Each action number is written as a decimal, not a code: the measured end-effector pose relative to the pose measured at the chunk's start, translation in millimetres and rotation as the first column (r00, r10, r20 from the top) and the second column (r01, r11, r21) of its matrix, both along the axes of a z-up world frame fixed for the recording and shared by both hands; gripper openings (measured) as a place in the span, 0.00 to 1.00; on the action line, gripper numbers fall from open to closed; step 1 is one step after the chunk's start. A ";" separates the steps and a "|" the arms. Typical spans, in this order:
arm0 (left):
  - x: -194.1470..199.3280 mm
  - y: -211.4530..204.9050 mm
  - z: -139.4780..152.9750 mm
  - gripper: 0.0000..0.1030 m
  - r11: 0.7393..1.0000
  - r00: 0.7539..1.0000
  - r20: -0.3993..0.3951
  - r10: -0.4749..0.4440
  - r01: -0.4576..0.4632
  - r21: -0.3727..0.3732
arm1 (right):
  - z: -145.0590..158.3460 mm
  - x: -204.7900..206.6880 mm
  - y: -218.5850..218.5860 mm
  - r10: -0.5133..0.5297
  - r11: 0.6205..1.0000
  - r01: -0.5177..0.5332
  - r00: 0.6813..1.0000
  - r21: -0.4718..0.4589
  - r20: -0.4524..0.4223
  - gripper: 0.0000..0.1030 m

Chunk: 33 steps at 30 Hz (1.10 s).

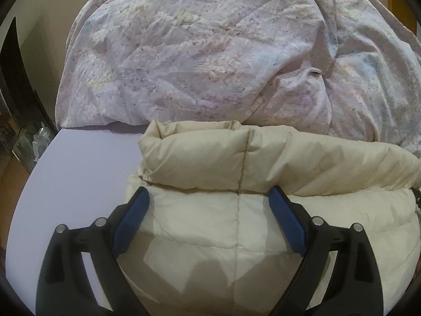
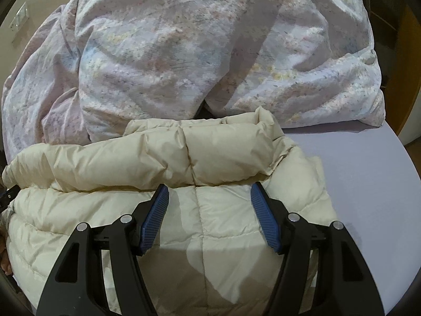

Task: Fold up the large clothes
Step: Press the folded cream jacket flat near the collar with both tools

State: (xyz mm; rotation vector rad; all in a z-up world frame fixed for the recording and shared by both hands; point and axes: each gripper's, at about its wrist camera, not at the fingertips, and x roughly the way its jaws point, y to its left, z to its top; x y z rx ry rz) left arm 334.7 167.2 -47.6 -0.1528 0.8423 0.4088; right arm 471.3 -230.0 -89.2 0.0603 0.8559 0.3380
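A cream puffer jacket point(image 1: 263, 158) lies folded on the lilac bed sheet point(image 1: 79, 171), its far edge rolled into a thick puffy band. My left gripper point(image 1: 209, 192) hovers over the jacket's left part with its blue pads point(image 1: 131, 223) spread wide and nothing pinched between them. In the right wrist view the same jacket point(image 2: 158, 158) fills the lower middle, and my right gripper point(image 2: 210, 188) stands open above its right part, the fingers point(image 2: 263, 216) apart on either side of a quilted seam. The jacket's near edge is hidden under the gripper bodies.
A crumpled pastel floral duvet point(image 1: 210, 52) is heaped right behind the jacket and spans the bed point(image 2: 184, 52). Bare sheet point(image 2: 368, 197) lies to the jacket's right, ending at the bed edge. Dark furniture point(image 1: 15, 100) stands off the bed at far left.
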 end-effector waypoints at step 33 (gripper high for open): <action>30.5 31.6 -49.3 0.98 0.997 0.999 -0.022 0.025 -0.026 -0.067 | -41.3 32.0 34.4 -0.064 0.988 0.061 0.998 -0.141 -0.014 0.82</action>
